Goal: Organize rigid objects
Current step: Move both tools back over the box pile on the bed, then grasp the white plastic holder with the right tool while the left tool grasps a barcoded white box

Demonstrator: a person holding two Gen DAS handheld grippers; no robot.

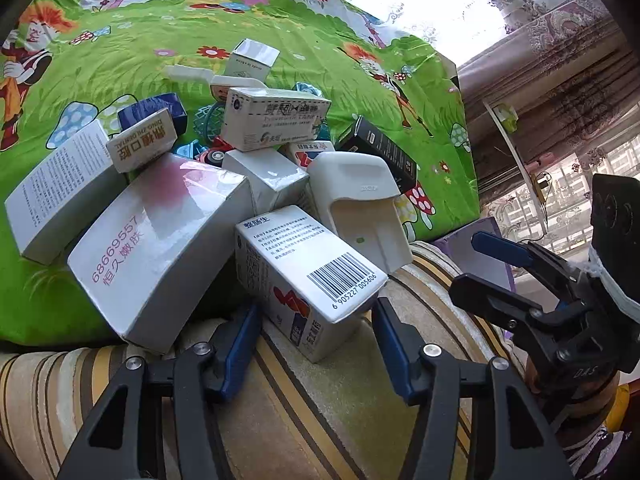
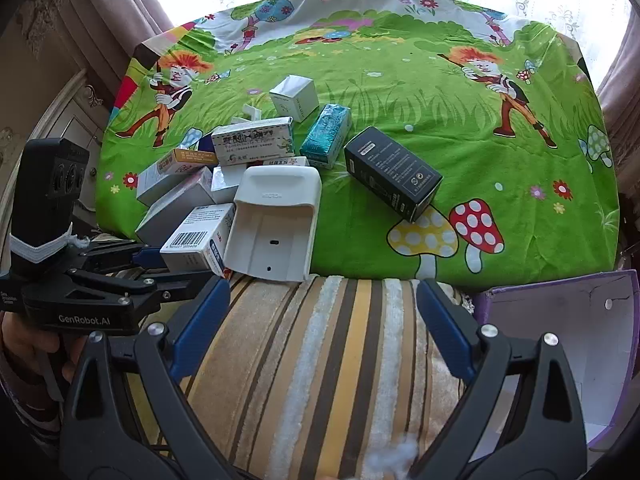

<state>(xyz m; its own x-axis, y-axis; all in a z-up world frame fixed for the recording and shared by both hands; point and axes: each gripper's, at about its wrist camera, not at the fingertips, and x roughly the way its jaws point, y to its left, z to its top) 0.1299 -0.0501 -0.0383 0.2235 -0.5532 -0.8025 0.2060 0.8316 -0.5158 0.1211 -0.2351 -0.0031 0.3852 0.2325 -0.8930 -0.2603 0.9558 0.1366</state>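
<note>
Your left gripper [image 1: 316, 336] has its blue pads either side of the barcode box [image 1: 308, 276], which juts past the near edge of the green cloth [image 1: 280, 52] over the striped cushion [image 1: 320, 408]. The pads look to be at its sides, but you cannot tell from here whether they are pressing yet. Your right gripper [image 2: 324, 320] stands wide apart and empty over the cushion, with the purple bin [image 2: 560, 360] just to its right.

The box leans on the pink-lettered carton [image 1: 160, 248] and the white plastic holder [image 1: 360, 204]. Pull it out fast and both may slide off the near edge. The box is glossy and tilted, so a corner grip could let it twist free.
</note>
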